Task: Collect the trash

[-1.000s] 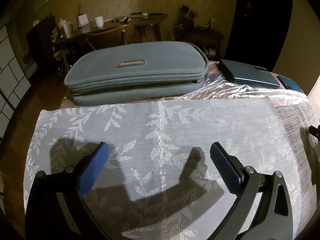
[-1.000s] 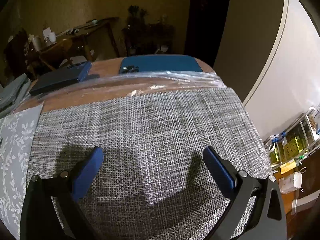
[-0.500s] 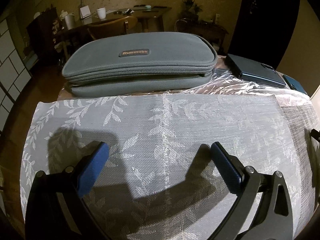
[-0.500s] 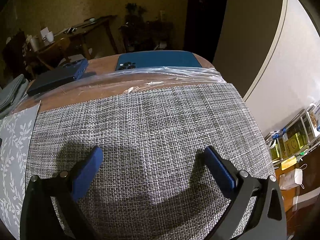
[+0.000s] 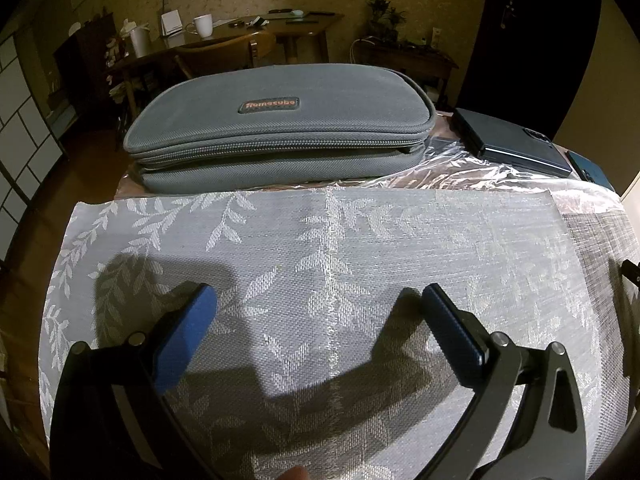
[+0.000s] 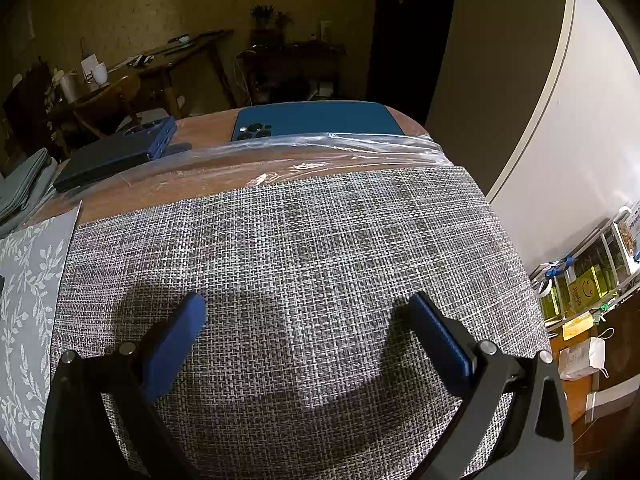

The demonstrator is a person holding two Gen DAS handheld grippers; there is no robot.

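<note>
A sheet of clear crinkled plastic wrap (image 5: 472,168) lies across the wooden table behind both placemats; in the right wrist view the plastic wrap (image 6: 304,156) runs along the far edge of the grey woven mat (image 6: 304,240). My left gripper (image 5: 316,300) hovers open over a leaf-patterned placemat (image 5: 280,240), nothing between its blue pads. My right gripper (image 6: 306,304) is open over the grey woven mat, also holding nothing. The plastic lies well ahead of both grippers.
A grey zip case (image 5: 280,128) sits behind the leaf mat. A dark folded phone (image 5: 512,144) and a blue phone (image 6: 316,120) lie at the table's far edge. To the right the table drops off toward a shelf (image 6: 592,280).
Both grippers have moved forward a little, so the zip case, phones and plastic look closer. Both stay open.
</note>
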